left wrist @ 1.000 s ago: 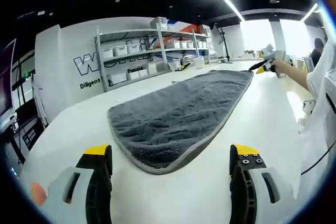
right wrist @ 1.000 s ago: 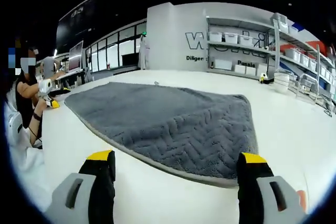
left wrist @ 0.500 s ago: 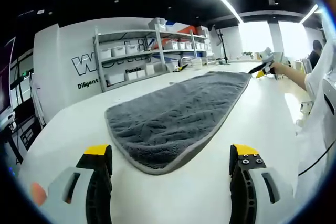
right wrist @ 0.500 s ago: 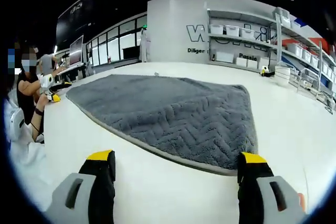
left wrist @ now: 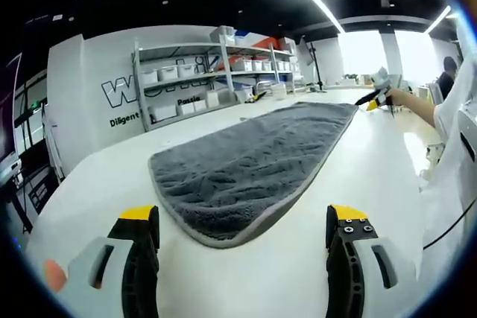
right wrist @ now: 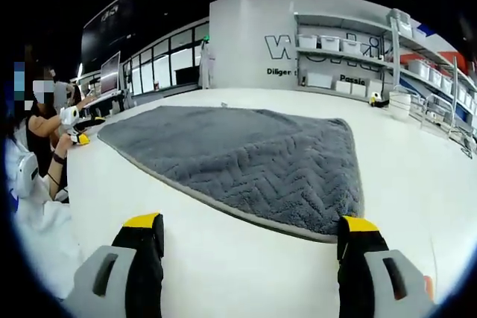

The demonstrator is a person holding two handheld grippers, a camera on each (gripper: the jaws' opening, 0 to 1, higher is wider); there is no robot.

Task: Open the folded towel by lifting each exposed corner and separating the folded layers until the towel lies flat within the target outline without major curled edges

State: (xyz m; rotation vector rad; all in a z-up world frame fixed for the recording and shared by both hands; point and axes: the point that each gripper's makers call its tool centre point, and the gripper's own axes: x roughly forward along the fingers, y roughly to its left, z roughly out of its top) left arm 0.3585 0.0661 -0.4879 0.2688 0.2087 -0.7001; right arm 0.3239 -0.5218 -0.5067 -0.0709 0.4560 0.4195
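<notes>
Left gripper view: left gripper (left wrist: 243, 236) jaws spread, empty | grey towel (left wrist: 250, 161) flat on white table (left wrist: 97, 184) | right gripper (right wrist: 250, 247) likewise released | wall lettering possibly "Diligent" (left wrist: 127, 118).

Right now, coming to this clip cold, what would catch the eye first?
The grey towel spread across the white table, its chevron pile and pale border plain to see. Both grippers hover open short of its near edge: the left gripper facing a rounded corner, the right gripper facing the long side. Behind stand white shelves of bins.
</notes>
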